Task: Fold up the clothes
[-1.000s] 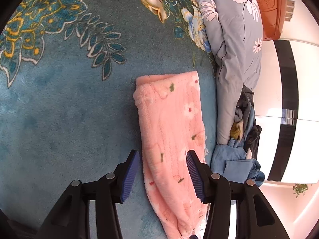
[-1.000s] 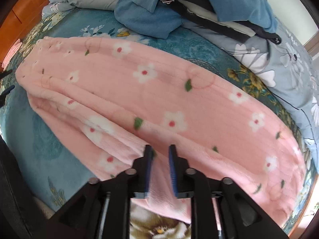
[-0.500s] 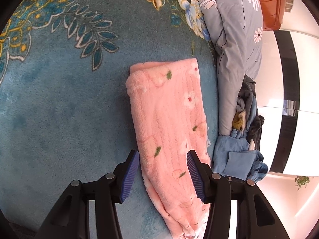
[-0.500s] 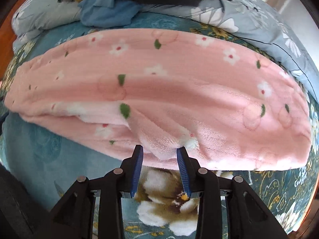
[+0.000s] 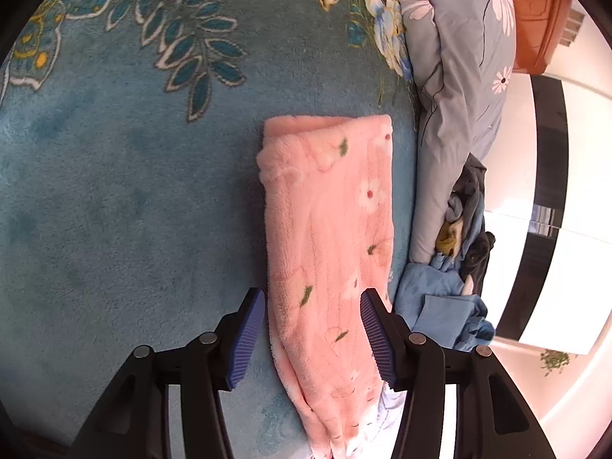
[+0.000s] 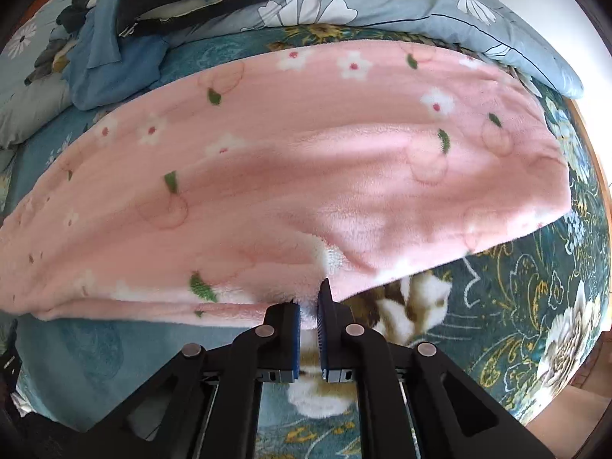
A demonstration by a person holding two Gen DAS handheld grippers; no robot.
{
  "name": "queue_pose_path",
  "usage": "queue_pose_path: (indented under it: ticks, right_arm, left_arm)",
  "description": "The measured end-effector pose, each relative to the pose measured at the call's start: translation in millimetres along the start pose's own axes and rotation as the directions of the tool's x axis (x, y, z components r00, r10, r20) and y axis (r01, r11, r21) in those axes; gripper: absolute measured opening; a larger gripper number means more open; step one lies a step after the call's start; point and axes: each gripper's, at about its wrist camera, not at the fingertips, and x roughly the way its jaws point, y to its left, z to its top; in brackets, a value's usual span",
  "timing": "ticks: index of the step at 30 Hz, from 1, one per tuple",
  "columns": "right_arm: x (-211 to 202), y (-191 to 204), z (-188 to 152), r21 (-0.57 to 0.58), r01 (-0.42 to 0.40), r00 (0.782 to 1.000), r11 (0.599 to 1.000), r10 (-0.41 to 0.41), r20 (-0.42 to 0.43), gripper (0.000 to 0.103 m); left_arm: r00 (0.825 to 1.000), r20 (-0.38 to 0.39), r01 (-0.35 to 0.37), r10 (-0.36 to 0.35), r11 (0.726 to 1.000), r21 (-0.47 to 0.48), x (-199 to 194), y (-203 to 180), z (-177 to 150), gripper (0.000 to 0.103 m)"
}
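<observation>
A: Where is the pink fleece garment (image 5: 332, 237) now?

B: It lies folded into a long strip on the teal floral blanket (image 5: 114, 210). In the left wrist view it runs from about 12 o'clock down to 6 o'clock, slightly right of the centre. A grey flowered quilt (image 5: 455, 88) is at its 3 o'clock side, and a pile of blue and dark clothes (image 5: 455, 287) is at about 4 o'clock, just beside the strip.

A: What does the left gripper (image 5: 311, 338) do?

B: Its blue pads stand apart, one on each side of the strip's near end. The left pad is clear of the cloth. If the right pad touches the cloth, I cannot tell, but they do not squeeze it.

A: And the right gripper (image 6: 309, 319)?

B: Its jaws have just been closing, and they now pinch the near edge of the pink fleece garment (image 6: 290, 176), at 6 o'clock of the cloth in the right wrist view. A small bunch of fleece rises just above the pads. From this side the garment spreads wide from 9 o'clock to 3 o'clock, with the quilt (image 6: 440, 4) at 12 o'clock behind it.
</observation>
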Motion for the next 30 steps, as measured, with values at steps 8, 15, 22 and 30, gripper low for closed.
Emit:
queue_pose_path:
  ticks: [8, 15, 22, 30]
  right_arm:
    - [24, -1, -34, -0.081, 0.024, 0.991, 0.996, -0.034, -0.127, 0.005]
    - [12, -2, -29, -0.115, -0.035, 0.993, 0.993, 0.022, -0.117, 0.008]
    - [-33, -54, -11, -0.044, -0.214, 0.976, 0.976, 0.212, -0.041, 0.037]
    - [-15, -133, 25, 0.176, -0.196, 0.979, 0.965, 0.202, -0.014, 0.037]
  left_arm:
    - [1.000, -0.005, -0.013, 0.013, 1.000, 0.012, 2, 1, 3, 0.056]
    - [0.998, 0.054, -0.046, 0.042, 0.997, 0.068, -1, -7, 9, 0.057]
    - [0.974, 0.151, -0.191, 0.168, 0.969, 0.154, 7, -21, 21, 0.056]
    - [0.936, 0.288, -0.291, 0.204, 0.907, 0.303, -3, -51, 17, 0.018]
